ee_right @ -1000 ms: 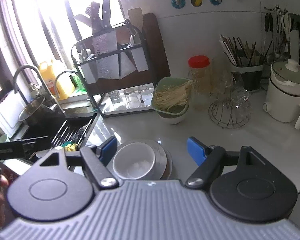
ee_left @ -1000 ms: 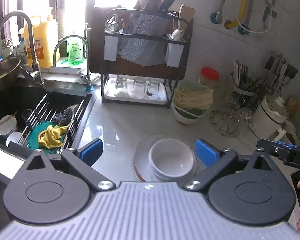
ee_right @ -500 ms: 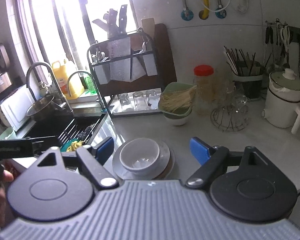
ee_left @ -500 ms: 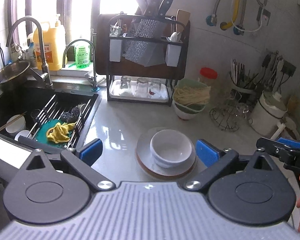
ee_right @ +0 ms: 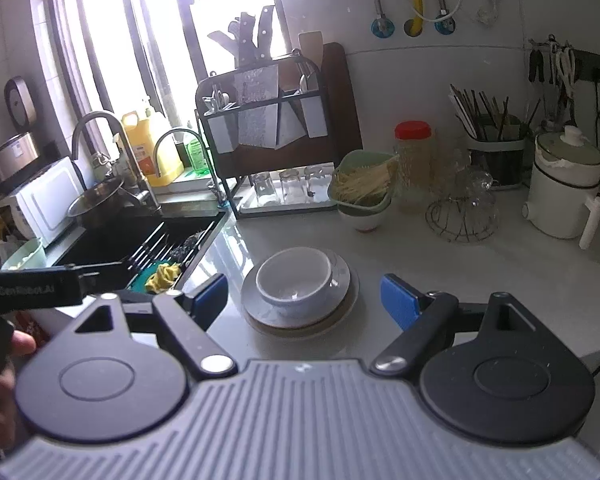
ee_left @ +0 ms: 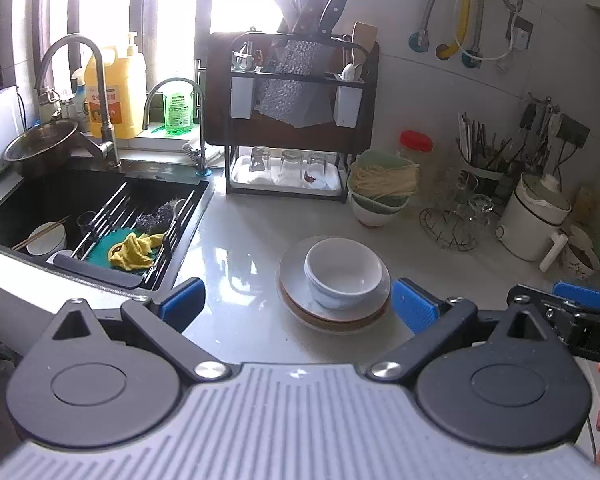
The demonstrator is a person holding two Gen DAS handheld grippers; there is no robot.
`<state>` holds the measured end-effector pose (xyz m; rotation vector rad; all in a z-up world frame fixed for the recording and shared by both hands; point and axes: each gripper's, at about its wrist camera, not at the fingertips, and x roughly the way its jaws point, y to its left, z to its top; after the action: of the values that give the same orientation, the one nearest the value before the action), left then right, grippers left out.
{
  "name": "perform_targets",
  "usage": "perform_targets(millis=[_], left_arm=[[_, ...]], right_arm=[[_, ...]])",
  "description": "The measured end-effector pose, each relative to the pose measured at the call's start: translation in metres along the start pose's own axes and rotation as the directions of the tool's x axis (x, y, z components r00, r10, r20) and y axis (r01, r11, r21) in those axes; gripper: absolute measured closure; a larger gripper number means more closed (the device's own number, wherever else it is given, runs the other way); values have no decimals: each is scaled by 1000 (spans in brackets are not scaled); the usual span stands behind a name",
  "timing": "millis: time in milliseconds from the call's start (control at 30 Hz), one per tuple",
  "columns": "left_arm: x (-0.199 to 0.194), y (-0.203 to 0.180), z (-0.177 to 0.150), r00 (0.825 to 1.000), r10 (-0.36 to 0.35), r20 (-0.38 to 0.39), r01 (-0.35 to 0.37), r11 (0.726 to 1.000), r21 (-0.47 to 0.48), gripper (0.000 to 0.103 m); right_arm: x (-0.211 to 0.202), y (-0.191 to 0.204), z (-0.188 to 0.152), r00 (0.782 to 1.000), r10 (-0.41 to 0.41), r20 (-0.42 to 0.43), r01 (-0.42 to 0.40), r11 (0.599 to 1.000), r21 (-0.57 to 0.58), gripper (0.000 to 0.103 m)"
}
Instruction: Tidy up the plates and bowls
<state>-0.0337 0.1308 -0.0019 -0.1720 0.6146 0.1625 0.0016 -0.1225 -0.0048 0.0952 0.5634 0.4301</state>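
Sitting ahead of both tongs on the pale glossy bench (ee_left: pixel 236 248) is the stack of dishes: one white bowl (ee_left: pixel 344 272), round, plain and upright, rests inside a white plate (ee_left: pixel 296 280); under that plate shows the brown rim of a second plate (ee_left: pixel 332 322); so two plates can be counted, and one bowl on top. The bowl sits off-centre on the plates, toward the far side.

The left tongs (ee_left: pixel 296 302) are spread wide with nothing between the blue fingertips (ee_left: pixel 182 298); the stack lies just beyond them, nearer the right-hand tip. The right tongs (ee_right: pixel 304 298) are likewise wide apart and hold nothing; from the right wrist view the bowl (ee_right: pixel 294 276) and plates (ee_right: pixel 342 280) lie just ahead, between the two tips and nearer the left one.

Farther ahead of the tongs stands a second bowl holding a green basket of dry noodles (ee_left: pixel 382 182); behind it a red-lidded jar (ee_left: pixel 416 152). Three upturned glasses (ee_left: pixel 288 164) stand in the tray of the dark knife rack (ee_left: pixel 296 92) at the back. To the left of the left tongs is the black sink (ee_left: pixel 80 200), with one white bowl with chopsticks (ee_left: pixel 46 236) in it and a yellow cloth (ee_left: pixel 134 250) on the drain rack; to the right stands a white kettle (ee_left: pixel 534 220).
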Motion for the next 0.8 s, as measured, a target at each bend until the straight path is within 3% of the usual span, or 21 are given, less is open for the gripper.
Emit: perform_targets(millis=[567, 800], left_arm=[[-30, -1, -44, 1000, -13, -13, 13, 999, -36, 2], [-39, 1, -52, 1000, 15, -18, -15, 1000, -27, 2]], right_arm=[[-29, -2, -31, 1000, -26, 7, 26, 1000, 4, 18], [-31, 5, -37, 1000, -6, -4, 6, 1000, -9, 18]])
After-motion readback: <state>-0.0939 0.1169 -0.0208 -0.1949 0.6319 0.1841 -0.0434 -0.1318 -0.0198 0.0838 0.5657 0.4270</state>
